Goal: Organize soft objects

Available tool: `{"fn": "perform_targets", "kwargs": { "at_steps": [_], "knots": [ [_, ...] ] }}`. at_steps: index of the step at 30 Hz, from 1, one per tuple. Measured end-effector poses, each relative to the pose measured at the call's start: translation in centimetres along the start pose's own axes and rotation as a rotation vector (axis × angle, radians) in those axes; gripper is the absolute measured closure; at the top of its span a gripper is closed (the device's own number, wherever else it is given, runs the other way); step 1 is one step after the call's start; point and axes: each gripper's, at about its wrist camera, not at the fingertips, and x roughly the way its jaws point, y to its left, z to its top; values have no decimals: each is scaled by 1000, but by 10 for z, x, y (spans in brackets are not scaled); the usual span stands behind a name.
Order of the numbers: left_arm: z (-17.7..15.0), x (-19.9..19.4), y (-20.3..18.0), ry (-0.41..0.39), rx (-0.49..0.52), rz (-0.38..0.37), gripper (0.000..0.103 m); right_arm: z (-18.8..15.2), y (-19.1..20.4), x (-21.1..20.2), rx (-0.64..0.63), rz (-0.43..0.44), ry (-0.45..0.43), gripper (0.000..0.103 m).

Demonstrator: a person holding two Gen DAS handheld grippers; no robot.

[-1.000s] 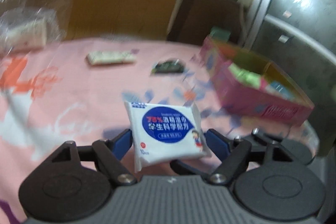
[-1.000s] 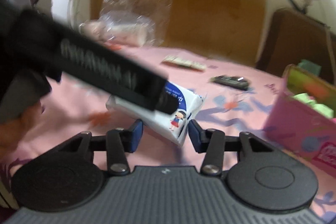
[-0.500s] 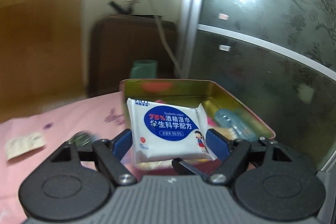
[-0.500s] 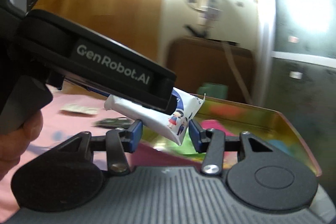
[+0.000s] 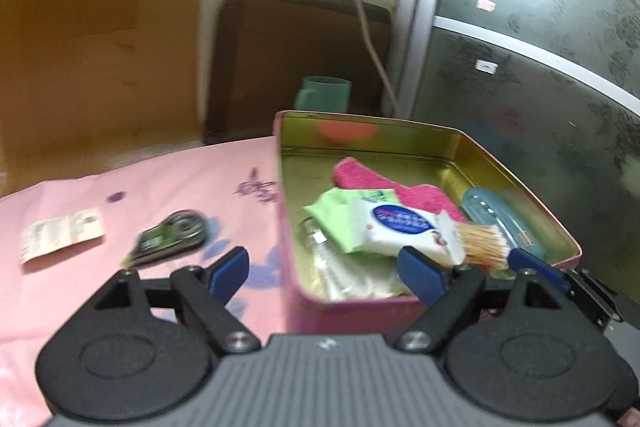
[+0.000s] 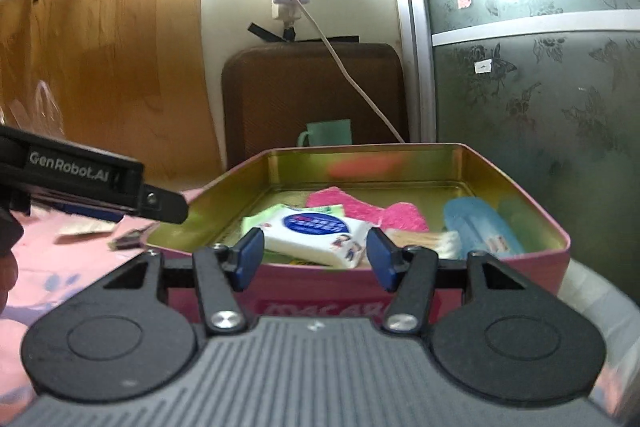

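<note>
The white wet-wipe pack with a blue oval label (image 5: pixel 394 229) (image 6: pixel 316 233) lies inside the pink tin box (image 5: pixel 532 195) (image 6: pixel 532 223), on a green pack (image 5: pixel 332 215) and next to a pink cloth (image 5: pixel 384 185) (image 6: pixel 360 205). My left gripper (image 5: pixel 324 269) is open and empty at the box's near left corner. My right gripper (image 6: pixel 314 257) is open and empty just before the box's near wall. The left gripper's body (image 6: pixel 92 183) shows in the right wrist view.
The box also holds a bundle of cotton swabs (image 5: pixel 482 241) and a blue case (image 5: pixel 500 215). A correction-tape dispenser (image 5: pixel 172 237) and a paper packet (image 5: pixel 62 235) lie on the pink cloth-covered table (image 5: pixel 160 187). A green mug (image 5: pixel 322 99) stands behind the box.
Both grippers held the wipe pack over the box half a second ago. Both have opened and the pack has dropped into the box.
</note>
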Motion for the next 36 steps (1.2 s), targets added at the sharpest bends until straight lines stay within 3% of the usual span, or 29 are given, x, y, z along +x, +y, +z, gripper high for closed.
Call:
{"fn": "perform_targets", "kwargs": {
  "at_steps": [10, 19, 36],
  "knots": [
    [-33, -42, 27, 21, -3, 111, 16, -5, 20, -27, 150, 100, 44, 43],
    [-63, -57, 57, 53, -33, 191, 11, -15, 45, -25, 166, 148, 125, 43],
    [-98, -43, 75, 129, -11, 240, 1, -36, 55, -14, 227, 180, 258, 43]
  ]
}}
